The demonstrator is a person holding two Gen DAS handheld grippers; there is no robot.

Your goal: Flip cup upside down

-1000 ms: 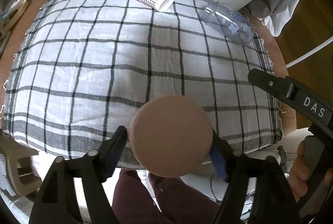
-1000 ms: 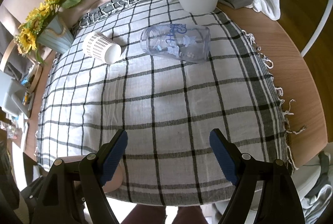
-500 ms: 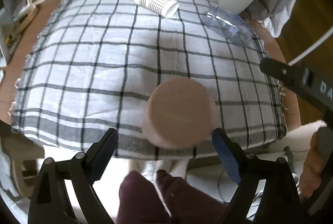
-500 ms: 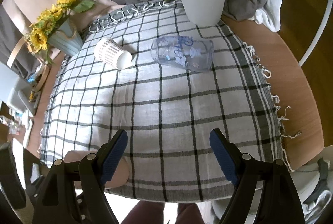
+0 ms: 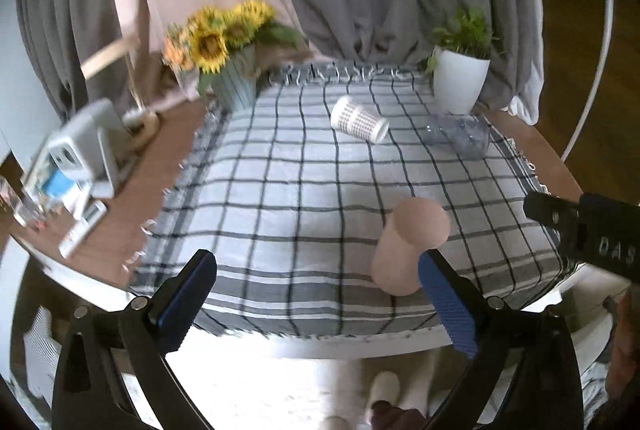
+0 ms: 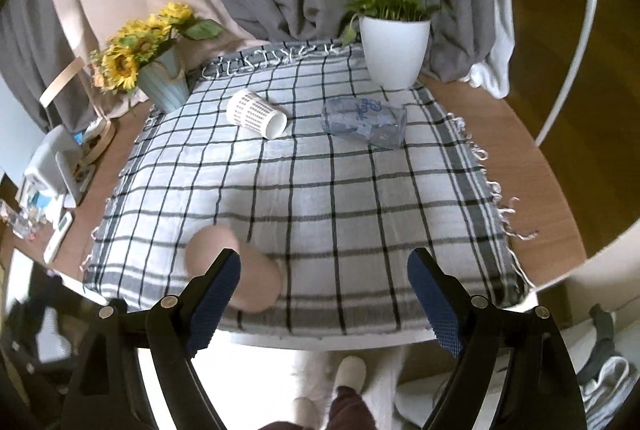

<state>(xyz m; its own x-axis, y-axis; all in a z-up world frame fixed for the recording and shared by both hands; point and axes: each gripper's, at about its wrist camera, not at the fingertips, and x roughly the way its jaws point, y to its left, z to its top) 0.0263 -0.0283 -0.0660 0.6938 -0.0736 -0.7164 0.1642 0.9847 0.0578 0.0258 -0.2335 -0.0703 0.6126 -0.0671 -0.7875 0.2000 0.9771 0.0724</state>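
My left tongs (image 5: 316,306) gape wide, gripping nothing; my right tongs (image 6: 324,304) gape too. The pink cup (image 5: 408,246) stands base-up on the checked cloth (image 5: 300,190) near the counter's front edge, at four o'clock of the cloth, just beyond my left tongs' right finger.

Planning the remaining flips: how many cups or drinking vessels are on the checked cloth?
3: a pink cup standing base-up near the front edge, a white patterned cup on its side toward the back, and a clear glass on its side to its right. None looks hidden.
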